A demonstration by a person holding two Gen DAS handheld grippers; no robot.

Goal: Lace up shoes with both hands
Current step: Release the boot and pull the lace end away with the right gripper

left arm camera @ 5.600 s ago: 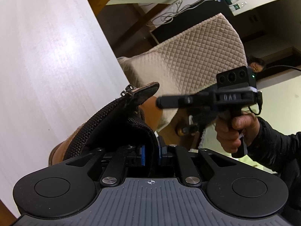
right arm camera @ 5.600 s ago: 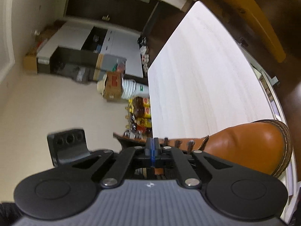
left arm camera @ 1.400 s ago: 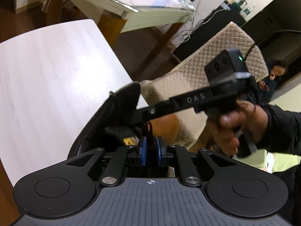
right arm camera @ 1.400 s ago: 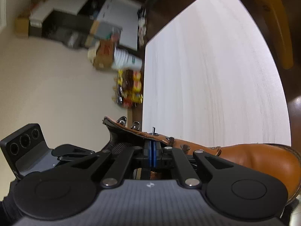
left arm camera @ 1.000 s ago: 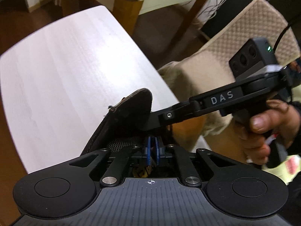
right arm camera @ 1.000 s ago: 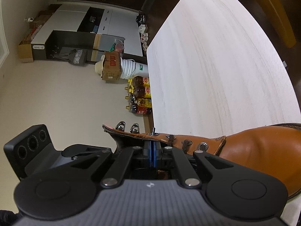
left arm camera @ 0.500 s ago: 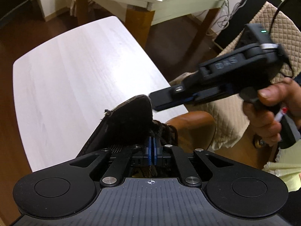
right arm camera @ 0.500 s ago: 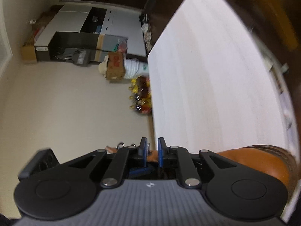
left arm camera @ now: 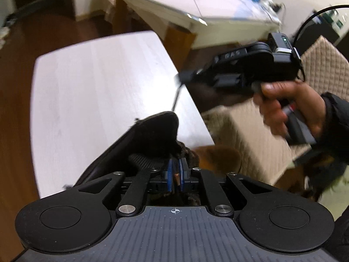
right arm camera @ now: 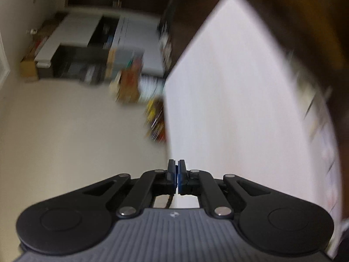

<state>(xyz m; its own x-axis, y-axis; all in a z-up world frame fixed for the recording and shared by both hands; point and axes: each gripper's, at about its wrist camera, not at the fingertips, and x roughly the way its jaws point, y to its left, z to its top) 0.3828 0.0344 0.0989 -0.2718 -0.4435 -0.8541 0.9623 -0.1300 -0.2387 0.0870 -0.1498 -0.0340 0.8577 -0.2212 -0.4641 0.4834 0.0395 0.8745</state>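
Lace drawn from a boot at the table's near edge.
Thin dark lace (left arm camera: 175,100), limp and slippery, is best pinched near its stiff tip; the tan leather boot (left arm camera: 218,155) is stiff and heavy. The right gripper (left arm camera: 182,79) is clamped on the lace, raised and nearly level. The left gripper (left arm camera: 175,178), steeply tilted down, is opening narrowly over the black tongue (left arm camera: 157,131), something brownish between its pads.

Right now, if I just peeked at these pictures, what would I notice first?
First, the right gripper held up over the white table, pulling a dark lace up out of the brown boot at the table's near edge. Low in the left wrist view, the left gripper is opening, with something small and orange-brown between its blue pads.
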